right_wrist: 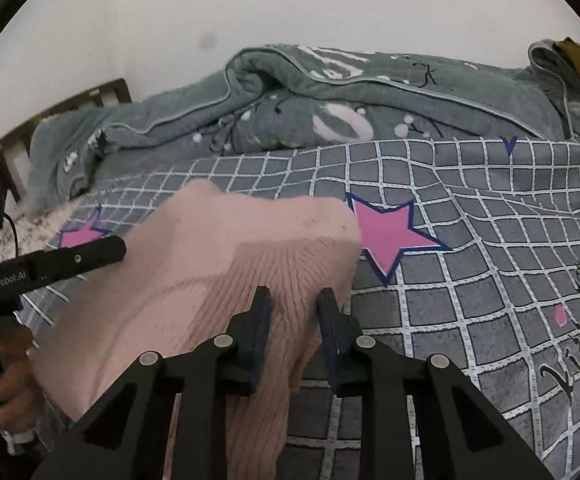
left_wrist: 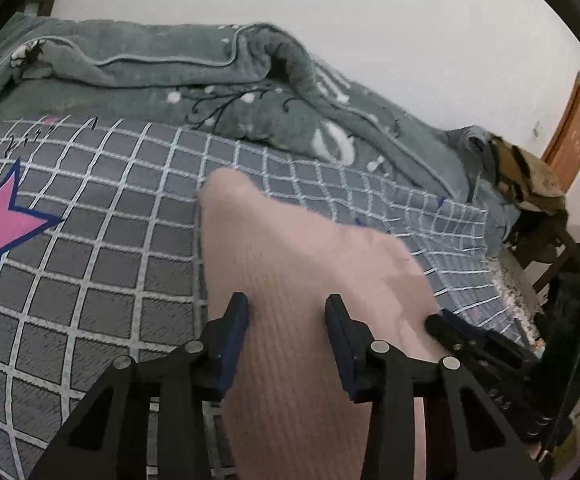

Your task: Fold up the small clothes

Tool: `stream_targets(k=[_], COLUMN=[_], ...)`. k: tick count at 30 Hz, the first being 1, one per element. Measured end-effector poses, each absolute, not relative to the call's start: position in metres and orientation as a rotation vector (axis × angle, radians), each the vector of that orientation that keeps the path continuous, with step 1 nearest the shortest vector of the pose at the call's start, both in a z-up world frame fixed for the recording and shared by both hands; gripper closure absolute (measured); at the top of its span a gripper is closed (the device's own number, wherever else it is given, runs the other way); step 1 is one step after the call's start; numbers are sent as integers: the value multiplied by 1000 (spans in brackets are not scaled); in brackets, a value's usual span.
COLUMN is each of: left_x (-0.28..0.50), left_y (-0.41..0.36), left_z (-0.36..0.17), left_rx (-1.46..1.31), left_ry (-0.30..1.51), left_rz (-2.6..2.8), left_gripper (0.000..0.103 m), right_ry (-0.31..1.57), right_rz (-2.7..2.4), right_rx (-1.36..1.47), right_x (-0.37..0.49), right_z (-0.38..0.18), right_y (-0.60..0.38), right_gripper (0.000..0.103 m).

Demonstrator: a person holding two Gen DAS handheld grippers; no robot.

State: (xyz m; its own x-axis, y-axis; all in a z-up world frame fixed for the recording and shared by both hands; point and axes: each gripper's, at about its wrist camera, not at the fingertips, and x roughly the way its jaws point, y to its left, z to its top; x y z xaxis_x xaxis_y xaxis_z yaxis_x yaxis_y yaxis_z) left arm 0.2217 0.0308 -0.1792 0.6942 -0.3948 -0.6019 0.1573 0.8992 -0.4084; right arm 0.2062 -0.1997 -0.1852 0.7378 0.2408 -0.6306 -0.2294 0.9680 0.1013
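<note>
The left gripper [left_wrist: 287, 304] stands with its jaws spread wide, the pink knit garment [left_wrist: 290, 320] passing between them without being pinched. The right gripper [right_wrist: 295, 298] also has its jaws parted, a fold of the same garment [right_wrist: 226, 280] lying between them and running down under the frame; whether either finger presses the cloth cannot be told. In the right wrist view the left gripper [right_wrist: 114, 246] reaches in from the left edge, its tip at the garment's far side. The garment lies across a grey grid-patterned bedsheet [left_wrist: 110, 240] printed with pink stars [right_wrist: 390, 236], its far end blurred. Behind it a grey-green blanket [left_wrist: 210, 76] is bunched against a white wall [left_wrist: 330, 12]. The garment's near end is hidden beneath both grippers' frames.
</note>
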Motion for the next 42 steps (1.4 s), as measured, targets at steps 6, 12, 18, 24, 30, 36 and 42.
stream_targets(k=[6, 12, 18, 24, 30, 36, 42], left_x=[213, 197, 167, 140, 118, 99, 66], left_y=[31, 31, 26, 27, 34, 36, 26], left_z=[-179, -176, -178, -189, -179, -158, -118], left_rx=[-307, -275, -205, -151, -137, -182, -195], left_ry=[730, 722, 724, 768, 773, 766, 728], left_rz=[-312, -337, -369, -380, -318, -195, -108], left_gripper=[60, 51, 43, 43, 43, 43, 28], right_ry=[733, 698, 697, 771, 691, 689, 663], right_rz=[259, 327, 322, 306, 268, 186, 108], right_rx=[34, 112, -8, 45, 16, 97, 50], right_x=[208, 188, 172, 171, 138, 98, 55], right_z=[-187, -173, -172, -181, -171, -157, -121], right_y=[-205, -215, -192, -206, -208, -226, -231], right_gripper=[76, 74, 74, 73, 64, 64, 40])
